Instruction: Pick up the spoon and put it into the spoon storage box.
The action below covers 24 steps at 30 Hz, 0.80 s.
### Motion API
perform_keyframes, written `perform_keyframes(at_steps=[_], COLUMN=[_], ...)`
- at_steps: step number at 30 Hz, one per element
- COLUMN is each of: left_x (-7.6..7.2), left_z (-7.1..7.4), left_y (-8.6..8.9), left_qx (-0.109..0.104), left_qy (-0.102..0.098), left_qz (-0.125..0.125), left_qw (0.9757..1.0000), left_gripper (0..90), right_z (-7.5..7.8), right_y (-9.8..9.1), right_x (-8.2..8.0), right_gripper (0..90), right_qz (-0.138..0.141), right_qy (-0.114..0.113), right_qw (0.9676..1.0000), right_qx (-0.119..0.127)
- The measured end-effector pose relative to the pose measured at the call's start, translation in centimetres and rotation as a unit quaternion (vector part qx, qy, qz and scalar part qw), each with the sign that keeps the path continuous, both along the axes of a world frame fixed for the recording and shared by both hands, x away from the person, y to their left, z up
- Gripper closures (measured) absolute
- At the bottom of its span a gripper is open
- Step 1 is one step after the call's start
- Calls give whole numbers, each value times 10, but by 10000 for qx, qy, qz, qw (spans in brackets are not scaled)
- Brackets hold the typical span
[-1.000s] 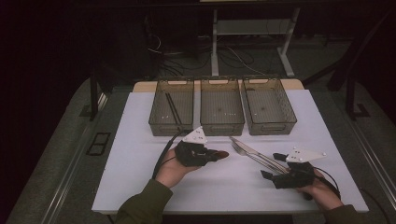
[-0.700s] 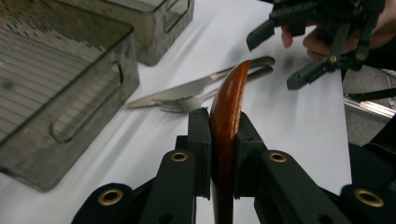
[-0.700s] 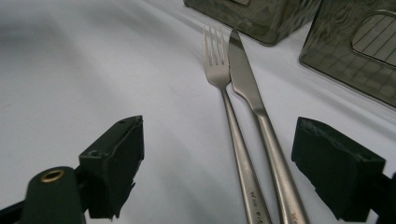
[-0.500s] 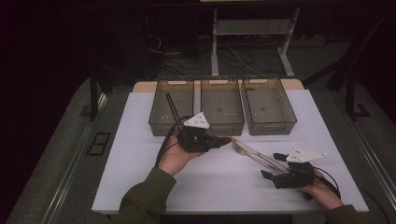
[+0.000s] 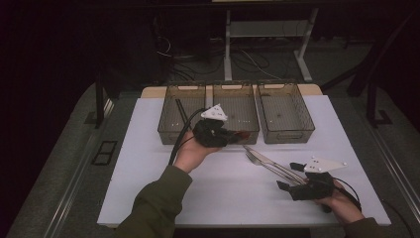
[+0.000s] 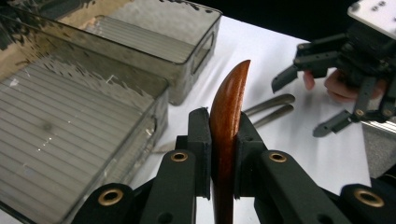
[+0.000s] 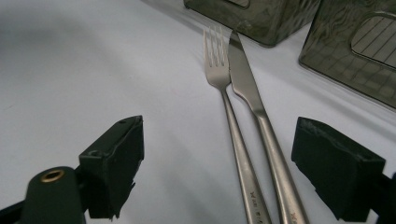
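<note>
Up near the three smoky transparent plastic bins [image 5: 237,106], the left gripper [image 6: 223,140] has its fingers [image 6: 200,140] pinched tight on a curved, reddish-brown wooden utensil handle [image 6: 229,107], lifted off the white tabletop [image 5: 148,148] just in front of the middle bin. Further right, the right gripper [image 7: 219,172] rests with fingers spread wide, empty, either side of a steel fork [image 7: 224,93] and steel table knife [image 7: 247,88] lying side by side.

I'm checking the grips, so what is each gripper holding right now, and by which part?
The left gripper is shut on a brown wooden utensil, gripped partway along its length. The right gripper is open, holding nothing, over the fork and knife.
</note>
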<state>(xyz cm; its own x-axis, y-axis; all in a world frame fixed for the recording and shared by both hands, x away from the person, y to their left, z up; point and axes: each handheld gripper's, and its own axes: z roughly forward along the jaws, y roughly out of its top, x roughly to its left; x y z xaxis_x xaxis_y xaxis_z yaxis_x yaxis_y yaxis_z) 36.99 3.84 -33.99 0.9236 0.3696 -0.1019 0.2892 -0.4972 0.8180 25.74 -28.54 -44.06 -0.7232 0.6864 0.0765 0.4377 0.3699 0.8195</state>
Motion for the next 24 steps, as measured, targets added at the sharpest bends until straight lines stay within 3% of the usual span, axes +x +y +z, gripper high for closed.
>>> perform_keyframes(at_steps=[10, 24], left_x=[28, 69], left_z=[6, 1], left_y=[-11, -26], left_qx=[-31, -159], left_qy=[-89, -139], left_qz=[199, 415], left_qw=[9998, 9989], left_gripper=[800, 799], right_z=[0, 1], right_y=[0, -1], right_x=[0, 0], right_gripper=[164, 163], right_qz=[6, -3], right_qy=[-23, -18], right_qw=[10000, 10000], right_qx=[18, 57])
